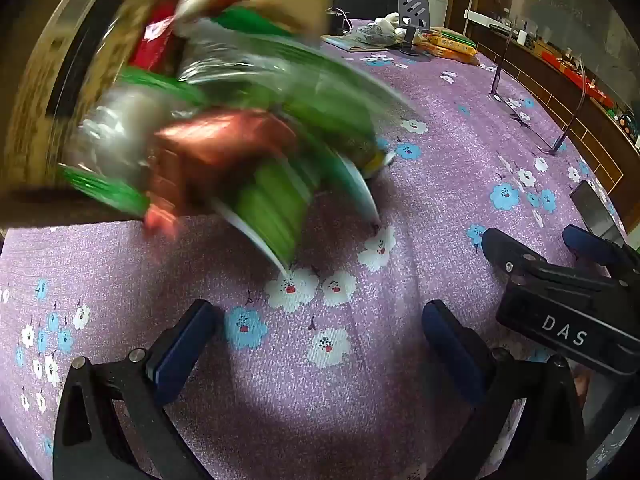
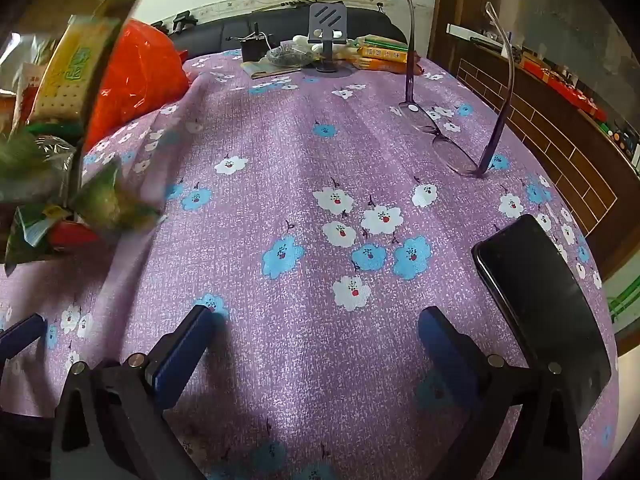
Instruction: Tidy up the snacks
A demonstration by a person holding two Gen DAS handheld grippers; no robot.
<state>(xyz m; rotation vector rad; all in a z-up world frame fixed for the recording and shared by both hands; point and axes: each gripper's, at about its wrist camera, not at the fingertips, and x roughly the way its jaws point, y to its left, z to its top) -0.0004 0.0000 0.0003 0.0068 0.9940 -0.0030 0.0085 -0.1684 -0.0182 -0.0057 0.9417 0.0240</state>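
Both tongs are standing wide apart, gripping nothing. The left gripper point(image 1: 320, 332) is hovering over the purple floral tablecloth point(image 1: 400, 380). The right gripper point(image 2: 316, 336) is doing likewise. Just right of it, a black phone point(image 2: 548, 308) is lying flat. Ahead-left, blurred snack packets point(image 1: 224, 128) are tumbling out of a cardboard box point(image 1: 36, 92). Further ahead-right, eyeglasses point(image 2: 448, 140) are resting lens-down.

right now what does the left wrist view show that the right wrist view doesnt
Only the left wrist view: the blurred pile of green, silver and red snack packets up close, and the right gripper seen from outside.
Only the right wrist view: the black smartphone in full, the purple-framed glasses up close, an orange plastic bag.
Both: the purple flowered tablecloth, the grey phone stand, open fingers.
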